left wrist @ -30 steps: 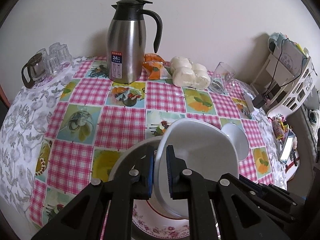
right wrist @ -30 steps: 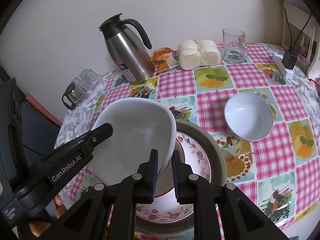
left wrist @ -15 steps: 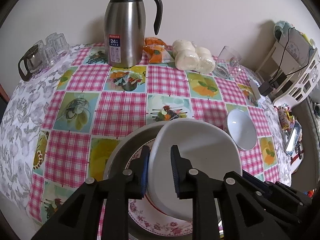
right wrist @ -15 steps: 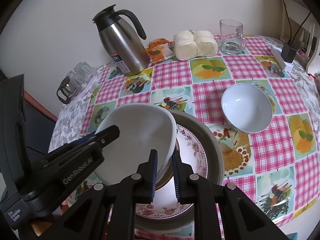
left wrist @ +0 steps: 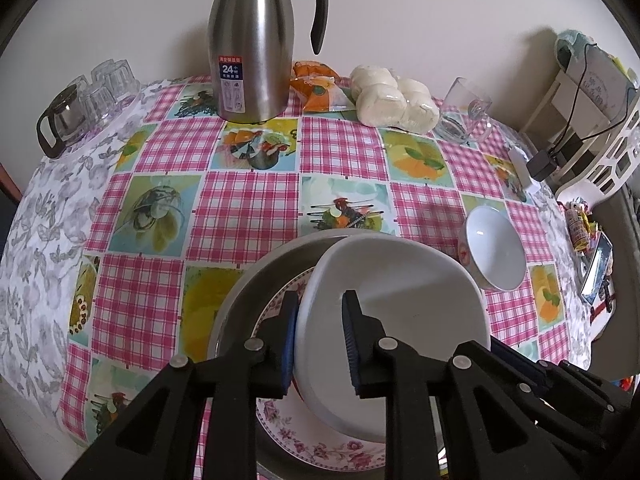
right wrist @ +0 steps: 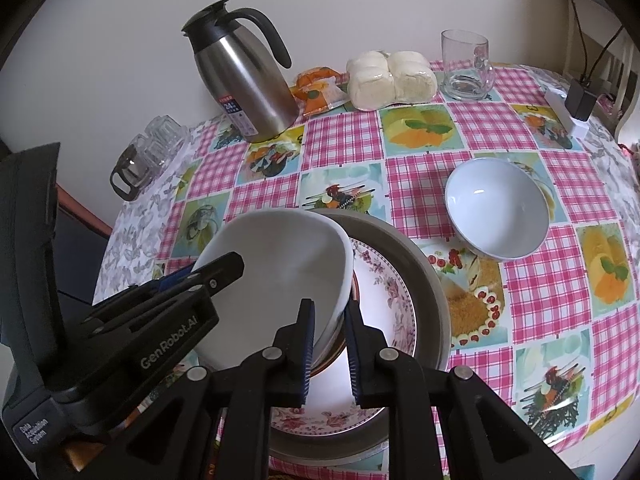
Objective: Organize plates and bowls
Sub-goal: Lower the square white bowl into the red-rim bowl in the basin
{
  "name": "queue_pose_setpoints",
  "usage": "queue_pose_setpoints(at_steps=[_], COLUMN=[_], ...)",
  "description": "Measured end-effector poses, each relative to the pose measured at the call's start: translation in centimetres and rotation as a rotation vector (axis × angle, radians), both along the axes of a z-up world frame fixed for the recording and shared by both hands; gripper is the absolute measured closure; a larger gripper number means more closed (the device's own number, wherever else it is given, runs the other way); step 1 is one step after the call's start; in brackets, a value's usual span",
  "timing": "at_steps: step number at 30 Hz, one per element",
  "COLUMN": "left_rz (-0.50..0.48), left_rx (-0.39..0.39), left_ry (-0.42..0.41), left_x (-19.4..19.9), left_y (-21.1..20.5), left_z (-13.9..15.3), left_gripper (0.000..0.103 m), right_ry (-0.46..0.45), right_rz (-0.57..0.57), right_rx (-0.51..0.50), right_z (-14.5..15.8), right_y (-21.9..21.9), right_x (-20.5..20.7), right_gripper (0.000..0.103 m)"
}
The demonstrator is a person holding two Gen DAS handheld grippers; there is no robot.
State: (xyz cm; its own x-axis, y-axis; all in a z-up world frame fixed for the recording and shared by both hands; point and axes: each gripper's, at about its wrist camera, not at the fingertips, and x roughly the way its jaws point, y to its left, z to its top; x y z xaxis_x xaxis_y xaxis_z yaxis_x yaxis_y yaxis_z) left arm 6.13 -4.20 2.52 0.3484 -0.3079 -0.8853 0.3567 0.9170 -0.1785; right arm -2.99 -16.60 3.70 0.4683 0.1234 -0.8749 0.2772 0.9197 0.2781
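Note:
A large white bowl (left wrist: 404,308) sits tilted on a floral plate (left wrist: 320,440) inside a wide grey plate (left wrist: 236,312). My left gripper (left wrist: 319,336) straddles the bowl's near rim, its jaws parted wider than the rim. My right gripper (right wrist: 329,344) straddles the opposite rim of the white bowl (right wrist: 280,264), its jaws slightly apart. The floral plate (right wrist: 392,300) and the grey plate (right wrist: 428,280) show below. A small pale-blue bowl (right wrist: 496,208) stands alone on the tablecloth to the right; it also shows in the left wrist view (left wrist: 496,248).
A steel thermos jug (left wrist: 252,40), an orange snack bag (left wrist: 316,88), wrapped white buns (left wrist: 392,96) and a glass mug (left wrist: 464,112) line the far edge by the wall. Glass cups and a small pot (left wrist: 76,108) stand far left. A charger (right wrist: 580,100) lies far right.
Both grippers lowered the white bowl onto the stacked plates. The left jaws have opened from clamped on the rim to apart. The right jaws have also loosened slightly.

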Motion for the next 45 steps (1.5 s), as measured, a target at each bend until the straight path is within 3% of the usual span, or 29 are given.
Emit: queue_pose_setpoints(at_steps=[24, 45], left_rz=[-0.034, -0.019], left_rx=[0.054, 0.025], left_ry=[0.004, -0.004], left_x=[-0.42, -0.17], left_y=[-0.58, 0.16], left_z=[-0.21, 0.36], left_gripper=[0.072, 0.067], right_ry=[0.040, 0.031], right_rz=[0.017, 0.014], right_rx=[-0.020, 0.007], right_z=[-0.48, -0.28], right_y=[0.32, -0.08], right_x=[0.15, 0.09], right_gripper=[0.085, 0.085])
